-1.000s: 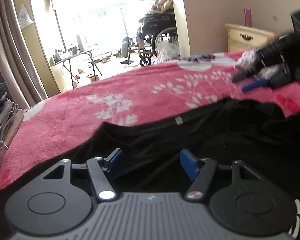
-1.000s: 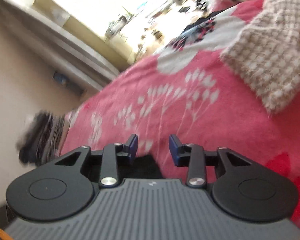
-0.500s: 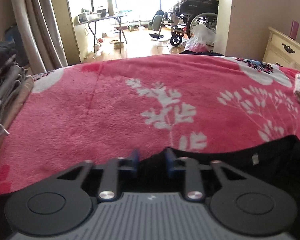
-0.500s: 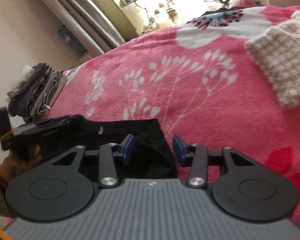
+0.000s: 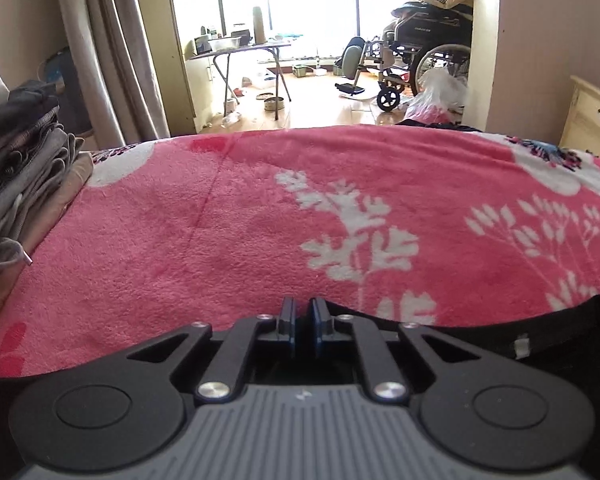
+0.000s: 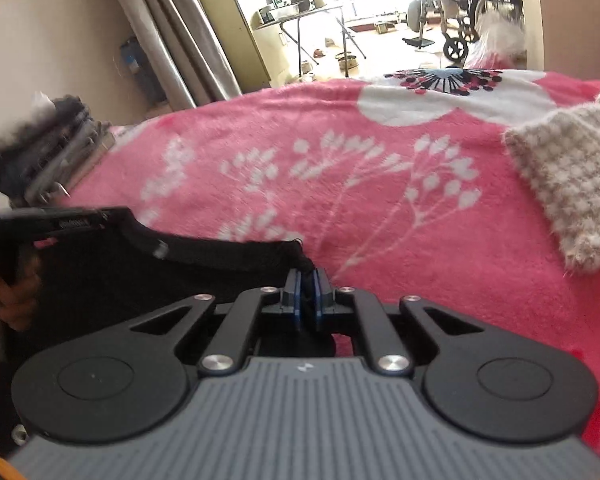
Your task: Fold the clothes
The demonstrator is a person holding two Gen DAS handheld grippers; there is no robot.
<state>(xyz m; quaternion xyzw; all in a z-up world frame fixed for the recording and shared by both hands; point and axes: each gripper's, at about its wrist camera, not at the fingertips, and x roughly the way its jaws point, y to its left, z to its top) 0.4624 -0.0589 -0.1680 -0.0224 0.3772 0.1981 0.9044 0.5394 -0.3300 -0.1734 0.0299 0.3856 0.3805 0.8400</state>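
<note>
A black garment [image 6: 148, 276] lies on the pink flowered blanket [image 6: 380, 200]. My right gripper [image 6: 306, 292] is shut on the garment's right top corner, with black cloth bunched between the blue pads. My left gripper [image 5: 302, 320] is shut at the garment's left top edge [image 5: 480, 332], with only a narrow slit between the pads. In the right wrist view the left gripper [image 6: 60, 220] shows blurred at the garment's far corner, held by a hand. A small white tag [image 5: 520, 346] sits on the garment's edge.
A stack of folded grey clothes [image 5: 20, 176] lies at the blanket's left edge. A beige knitted piece [image 6: 572, 184] lies on the right. Beyond the bed are a doorway, a folding table [image 5: 240, 52], a wheelchair [image 5: 428, 52] and a cream dresser [image 5: 592, 120].
Both grippers have closed from open. The left one swung to face the bed's far edge and pinched the garment's edge. The right one levelled out and closed on the corner.
</note>
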